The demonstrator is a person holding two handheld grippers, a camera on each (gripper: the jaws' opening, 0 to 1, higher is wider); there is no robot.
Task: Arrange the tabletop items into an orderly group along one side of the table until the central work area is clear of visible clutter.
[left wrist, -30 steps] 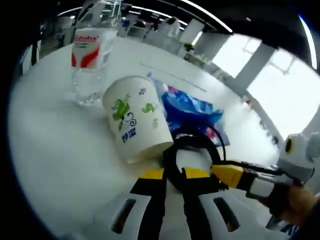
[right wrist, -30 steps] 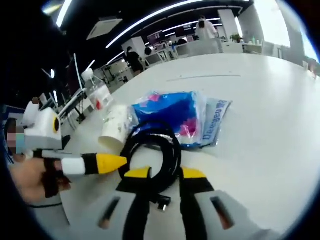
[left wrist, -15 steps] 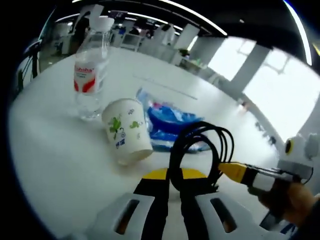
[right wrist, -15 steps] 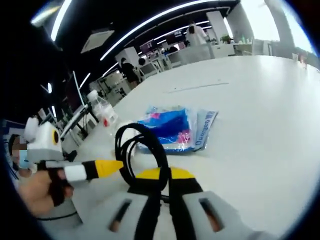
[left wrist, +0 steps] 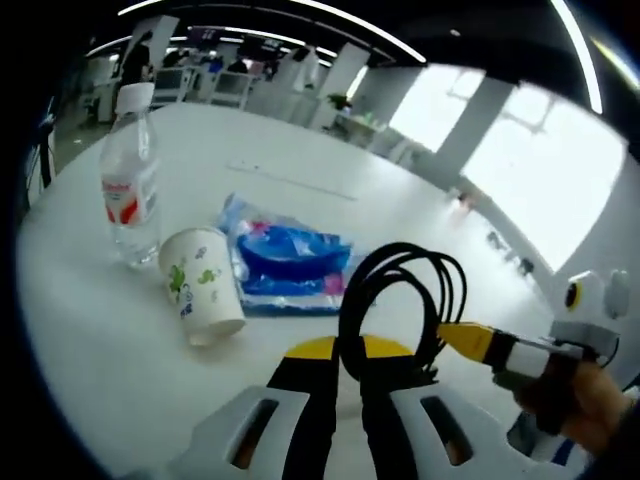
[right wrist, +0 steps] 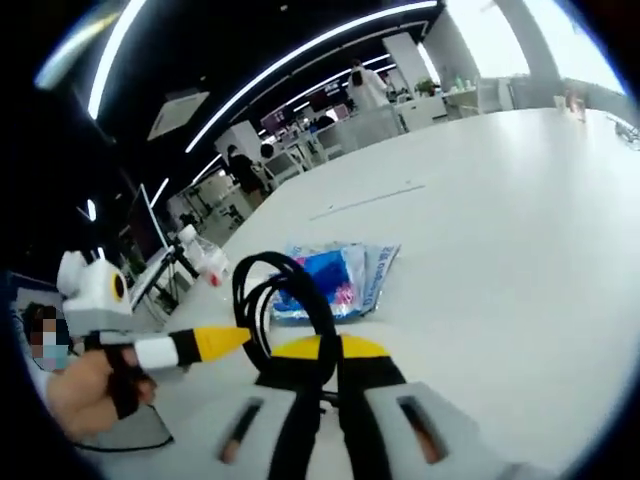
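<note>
Both hand-held grippers are clamped on the same black cable coil (left wrist: 400, 300), and it hangs lifted clear of the white counter (left wrist: 90, 350). In the left gripper view the left hand-held gripper (left wrist: 340, 350) has its yellow-tipped jaws pinched on the coil at lower centre, while the right one reaches in from the lower right with a hand behind it. In the right gripper view the right hand-held gripper (right wrist: 322, 350) grips the coil (right wrist: 290, 310) at bottom centre, and the left one comes in from the lower left.

The other items sit grouped in the left half of the left gripper view: a bottle (left wrist: 128, 185) at upper left, a paper cup (left wrist: 202, 285) just beside it, and a blue packet (left wrist: 285, 260) lying flat just right of the cup. In the right gripper view the packet (right wrist: 330, 280) lies just beyond the coil.

The step in hand looks like carrying the coil to join that group. The next move calls for setting it down near the packet and cup without knocking the cup or bottle, then letting go with both jaws so the loops stay gathered.
</note>
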